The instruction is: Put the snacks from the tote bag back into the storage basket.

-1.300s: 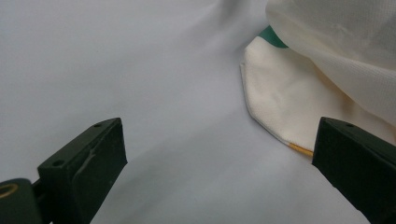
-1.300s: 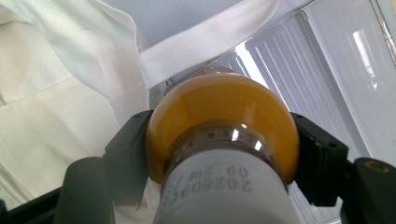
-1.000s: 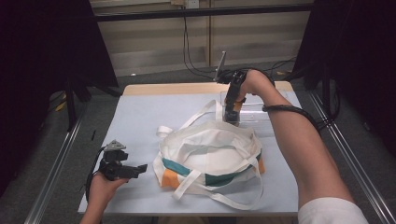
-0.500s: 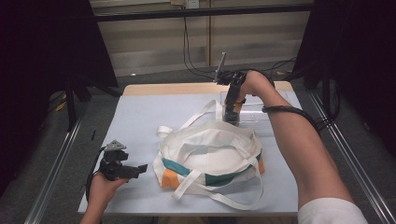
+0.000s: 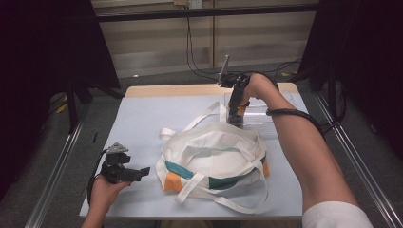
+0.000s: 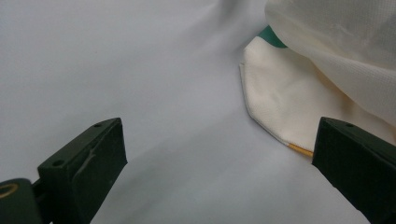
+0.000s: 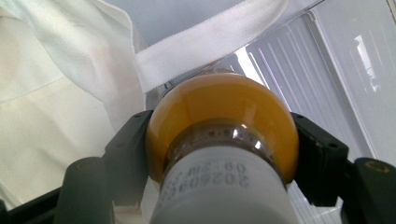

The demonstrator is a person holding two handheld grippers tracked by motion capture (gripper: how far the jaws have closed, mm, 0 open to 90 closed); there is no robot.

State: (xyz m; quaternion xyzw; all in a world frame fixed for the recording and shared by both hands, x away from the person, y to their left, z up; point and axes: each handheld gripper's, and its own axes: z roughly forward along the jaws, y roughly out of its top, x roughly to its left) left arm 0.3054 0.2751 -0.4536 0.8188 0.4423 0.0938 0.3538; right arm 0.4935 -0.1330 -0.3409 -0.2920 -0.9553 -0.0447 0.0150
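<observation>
A small bottle with a yellow-orange body and a white cap sits between the jaws of my right gripper, which is shut on it. In the high view my right gripper points down with the bottle at the near left corner of a clear plastic tray. A white cloth bag with teal and orange panels lies at the table's middle. My left gripper rests open near the bag's left corner, nothing between its jaws.
White straps of the bag trail towards the tray and over the table's front. The light grey table cover is bare at the left. Metal rails run along both sides, and cables hang at the back.
</observation>
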